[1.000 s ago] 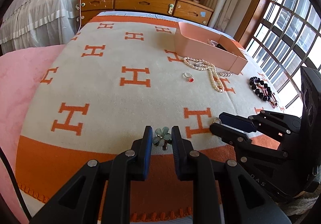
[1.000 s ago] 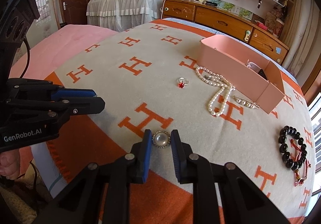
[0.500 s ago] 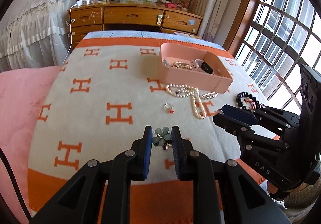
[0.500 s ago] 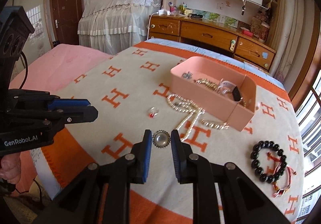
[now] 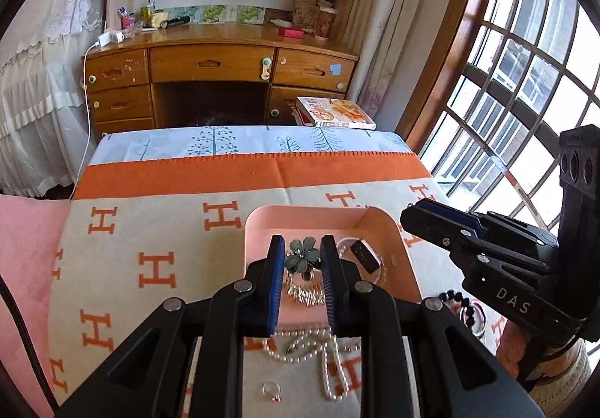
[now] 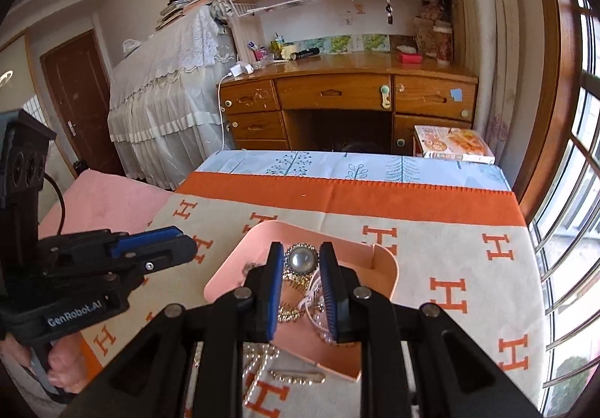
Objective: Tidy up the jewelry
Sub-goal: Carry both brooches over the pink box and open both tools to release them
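Step in hand, as judged: delivery of two pieces into the pink tray (image 5: 375, 217), both carried at once and neither yet released. The left gripper (image 5: 302, 260) is pinching a green flower brooch (image 5: 303, 256) between its blue pads and holds it above the tray's interior, over the gold chain pieces (image 5: 305, 296) lying on the tray floor. The right gripper (image 6: 302, 262) is pinching a round pearl brooch (image 6: 301, 258) with a sparkling rim, likewise above the tray's interior, near its far side, with chains and a white loop beneath. Both tools point forward and slightly downward over the tray, roughly parallel; in the left view the right tool sits just beyond the tray's right wall. The next move appears to call for lowering each piece a little and spreading the jaws so the brooches drop inside the walls, not on the rim. Still outside the tray, on its near side: a pearl necklace (image 5: 330, 361), a red-stone ring (image 5: 270, 388), a black bead bracelet (image 5: 463, 301) and a rhinestone pin (image 6: 298, 376), all resting on the H-pattern blanket (image 5: 150, 230).
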Motion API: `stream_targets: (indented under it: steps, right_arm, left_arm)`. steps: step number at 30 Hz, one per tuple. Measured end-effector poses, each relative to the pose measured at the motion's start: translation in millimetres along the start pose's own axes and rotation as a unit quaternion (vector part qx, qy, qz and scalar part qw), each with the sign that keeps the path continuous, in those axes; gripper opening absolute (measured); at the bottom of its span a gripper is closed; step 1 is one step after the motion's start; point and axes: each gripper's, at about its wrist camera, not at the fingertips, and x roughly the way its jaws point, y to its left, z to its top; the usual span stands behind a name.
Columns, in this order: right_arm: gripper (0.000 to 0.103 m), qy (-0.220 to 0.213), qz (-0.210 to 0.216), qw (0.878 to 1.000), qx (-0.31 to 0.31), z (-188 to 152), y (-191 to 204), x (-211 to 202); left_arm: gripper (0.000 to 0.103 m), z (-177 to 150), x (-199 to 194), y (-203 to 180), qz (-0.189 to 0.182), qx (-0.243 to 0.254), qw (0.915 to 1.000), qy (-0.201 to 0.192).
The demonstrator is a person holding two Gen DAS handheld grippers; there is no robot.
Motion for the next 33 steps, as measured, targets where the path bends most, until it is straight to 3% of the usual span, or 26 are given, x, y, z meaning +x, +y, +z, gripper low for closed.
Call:
stream_targets:
  steps: [6,11,12,16,17,24,27,33]
  right_arm:
    - [0.020,0.061,0.015,0.997,0.045,11,-24,57]
    - [0.020,0.088,0.014,0.994,0.067,7,-36,86]
    - [0.020,0.091,0.013,0.993,0.072,6,-37,89]
    - [0.020,0.102,0.015,0.991,0.087,3,-44,98]
    - [0.020,0.103,0.012,0.991,0.090,2,-45,98]
    - [0.021,0.094,0.013,0.990,0.102,0,-49,82]
    - [0.030,0.086,0.009,0.991,0.103,5,-47,73]
    - [0.031,0.060,0.005,0.994,0.091,9,-40,42]
  left_arm:
    - [0.017,16,70,5,0.005,-0.014,0.9986,0.051]
    - [0.021,14,98,10,0.022,-0.019,0.9970,0.071]
    - [0.024,13,99,11,0.023,-0.021,0.9969,0.072]
    - [0.055,11,97,14,0.031,-0.026,0.9972,0.063]
    - [0.057,11,94,15,0.033,-0.028,0.9973,0.059]
    - [0.059,7,71,13,0.023,-0.039,0.9976,0.053]
    - [0.060,4,59,6,0.025,-0.034,0.9979,0.049]
    - [0.060,0,28,-4,0.035,-0.029,0.9984,0.033]
